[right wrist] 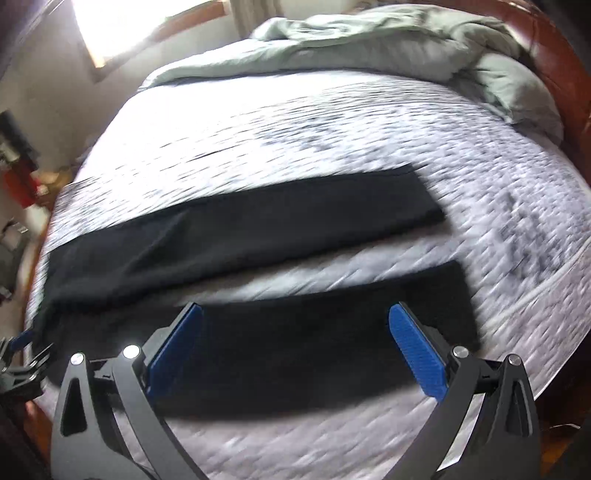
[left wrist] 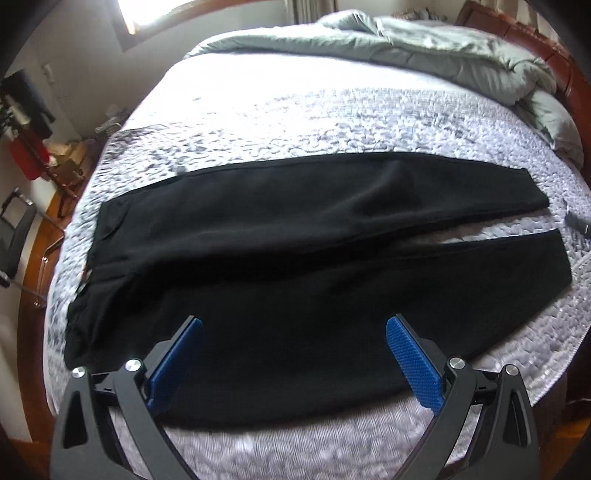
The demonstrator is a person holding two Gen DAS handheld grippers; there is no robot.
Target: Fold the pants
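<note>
Window glare, motion blur, fisheye

A bedroom in a home is shown. Most of the view is filled by a bed covered with a patterned white quilt, framed by a dark wooden bed frame. A rumpled grey-green duvet is heaped at the far end. A bright window is seen at the far left, with household clutter below it.
</note>
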